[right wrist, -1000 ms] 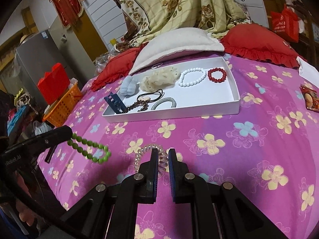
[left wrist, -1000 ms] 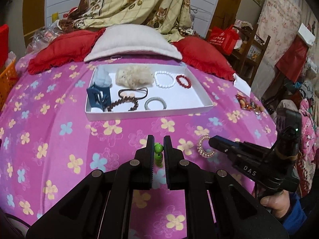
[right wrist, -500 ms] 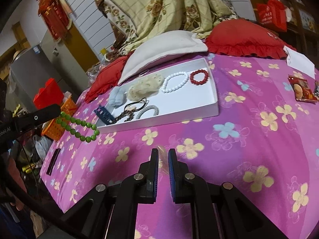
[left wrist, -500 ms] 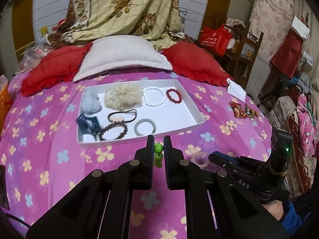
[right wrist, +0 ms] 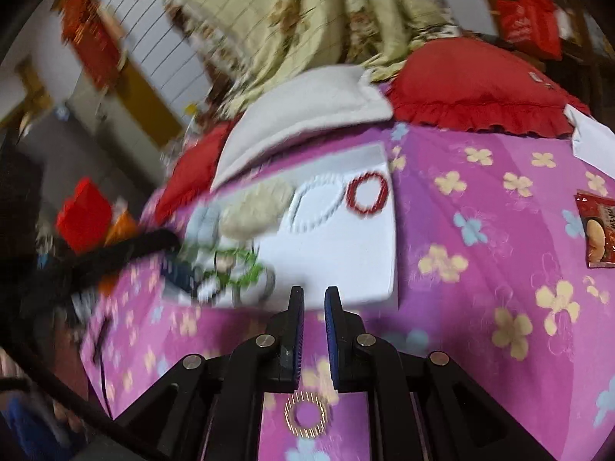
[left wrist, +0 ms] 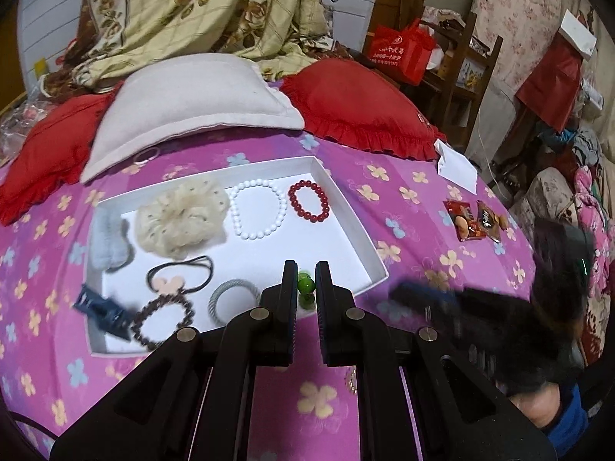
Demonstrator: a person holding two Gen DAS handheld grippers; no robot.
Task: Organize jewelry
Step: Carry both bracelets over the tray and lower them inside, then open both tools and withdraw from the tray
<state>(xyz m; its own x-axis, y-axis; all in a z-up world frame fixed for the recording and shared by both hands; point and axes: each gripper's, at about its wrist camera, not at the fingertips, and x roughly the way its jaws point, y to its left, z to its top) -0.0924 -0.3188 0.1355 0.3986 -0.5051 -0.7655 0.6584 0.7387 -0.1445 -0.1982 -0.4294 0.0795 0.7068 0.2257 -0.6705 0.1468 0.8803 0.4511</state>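
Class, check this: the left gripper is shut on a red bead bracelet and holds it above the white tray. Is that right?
One detail is wrong. The left gripper is shut on a green bead bracelet, not a red one, as the left wrist view shows. The red bracelet lies in the white tray. The rest stands: the beads hang above the tray's near edge.
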